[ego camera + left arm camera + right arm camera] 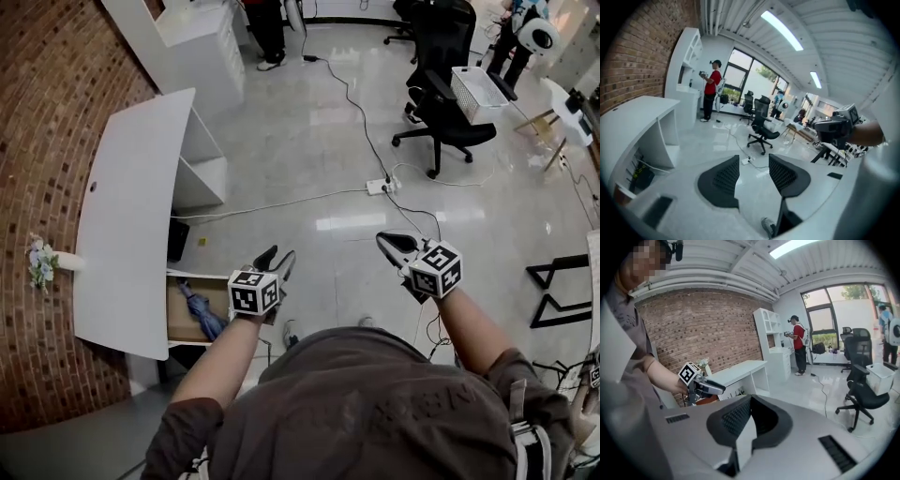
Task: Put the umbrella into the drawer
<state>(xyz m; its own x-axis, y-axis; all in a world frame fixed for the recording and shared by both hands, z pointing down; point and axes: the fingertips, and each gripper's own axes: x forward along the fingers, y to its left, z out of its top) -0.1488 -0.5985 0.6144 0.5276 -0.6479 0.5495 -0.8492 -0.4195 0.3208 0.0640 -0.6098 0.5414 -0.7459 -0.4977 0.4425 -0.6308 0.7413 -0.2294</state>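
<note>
A folded blue umbrella [202,311] lies inside the open drawer [180,321] under the white desk [131,206], at the lower left of the head view. Both grippers are held up in front of the person's chest, away from the drawer. My left gripper [275,260] [753,160] is to the right of the drawer, its jaws apart with only floor showing between them. My right gripper [392,246] [751,398] is further right, its jaws closed together and holding nothing. The right gripper view also shows the left gripper [717,389] in front of the desk.
A black office chair [445,94] with a white basket [478,92] stands on the tiled floor ahead. A power strip [380,186] and cables cross the floor. A vase of flowers [39,261] sits by the brick wall. A person in red [711,89] stands by white shelves.
</note>
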